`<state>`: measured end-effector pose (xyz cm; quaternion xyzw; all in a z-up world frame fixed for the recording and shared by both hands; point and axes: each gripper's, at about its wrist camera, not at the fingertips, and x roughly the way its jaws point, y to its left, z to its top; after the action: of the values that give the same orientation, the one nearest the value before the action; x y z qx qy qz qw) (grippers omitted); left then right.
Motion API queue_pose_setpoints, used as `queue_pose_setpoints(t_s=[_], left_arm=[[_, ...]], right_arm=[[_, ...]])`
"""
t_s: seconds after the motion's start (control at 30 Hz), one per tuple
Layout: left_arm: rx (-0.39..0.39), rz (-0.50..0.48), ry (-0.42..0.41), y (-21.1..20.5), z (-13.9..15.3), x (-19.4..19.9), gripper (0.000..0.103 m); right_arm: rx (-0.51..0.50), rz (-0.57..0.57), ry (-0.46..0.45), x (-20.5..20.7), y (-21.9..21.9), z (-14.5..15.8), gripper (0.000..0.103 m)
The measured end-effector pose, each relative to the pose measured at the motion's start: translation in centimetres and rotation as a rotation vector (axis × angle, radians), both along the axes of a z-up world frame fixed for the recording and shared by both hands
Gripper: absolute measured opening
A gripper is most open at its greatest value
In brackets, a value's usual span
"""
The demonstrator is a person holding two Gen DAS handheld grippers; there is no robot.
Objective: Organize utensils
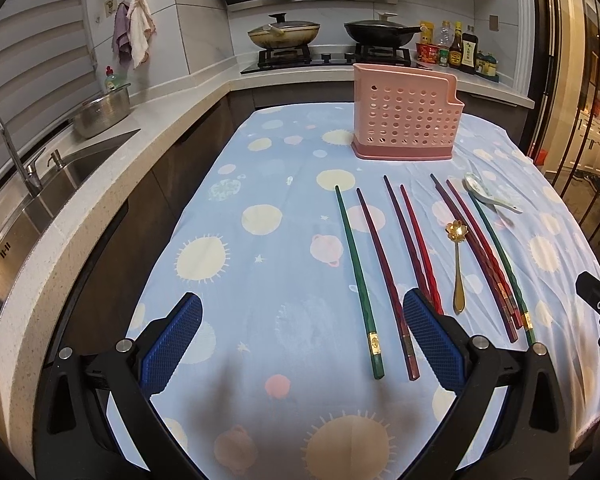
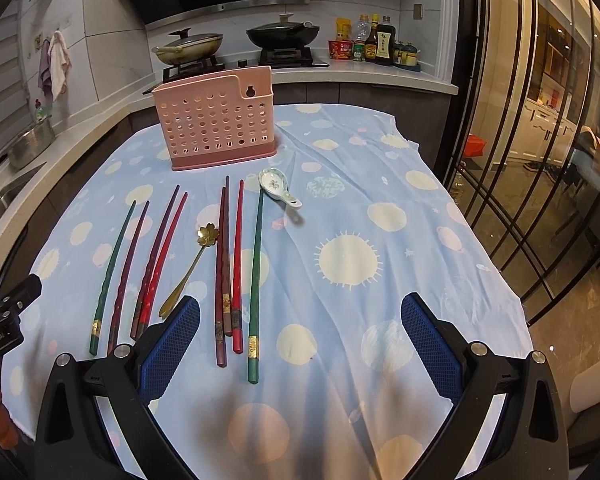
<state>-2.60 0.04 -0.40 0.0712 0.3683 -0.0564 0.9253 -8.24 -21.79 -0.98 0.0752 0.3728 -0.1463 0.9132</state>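
A pink perforated utensil holder point(image 1: 404, 116) point(image 2: 216, 120) stands at the far end of the table. Several chopsticks lie in a row in front of it: a green one point(image 1: 358, 280) point(image 2: 112, 268) at the left, red and maroon ones point(image 1: 414, 248) point(image 2: 162, 260), another green one point(image 2: 255, 280) at the right. A gold flower spoon point(image 1: 458, 264) point(image 2: 192, 264) lies among them. A white ceramic spoon point(image 1: 486, 194) point(image 2: 278, 188) lies at the far right. My left gripper point(image 1: 302, 344) is open and empty, above the cloth left of the chopsticks. My right gripper point(image 2: 300, 344) is open and empty, right of them.
The table carries a blue cloth with sun prints point(image 1: 260, 240) point(image 2: 380, 240). A counter with a sink point(image 1: 40, 200) and a steel bowl point(image 1: 102, 112) runs along the left. Stove with pans and sauce bottles point(image 1: 456, 48) stands behind. Glass doors point(image 2: 540, 160) are at the right.
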Motion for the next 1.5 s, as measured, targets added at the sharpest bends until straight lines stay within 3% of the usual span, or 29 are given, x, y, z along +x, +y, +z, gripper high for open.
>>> queue_pose_setpoints(t_s=[1.5], left_arm=[[-0.015, -0.030, 0.028, -0.54, -0.83, 0.09, 0.096]], right_arm=[[0.014, -0.005, 0.019, -0.09, -0.64, -0.36, 0.097]])
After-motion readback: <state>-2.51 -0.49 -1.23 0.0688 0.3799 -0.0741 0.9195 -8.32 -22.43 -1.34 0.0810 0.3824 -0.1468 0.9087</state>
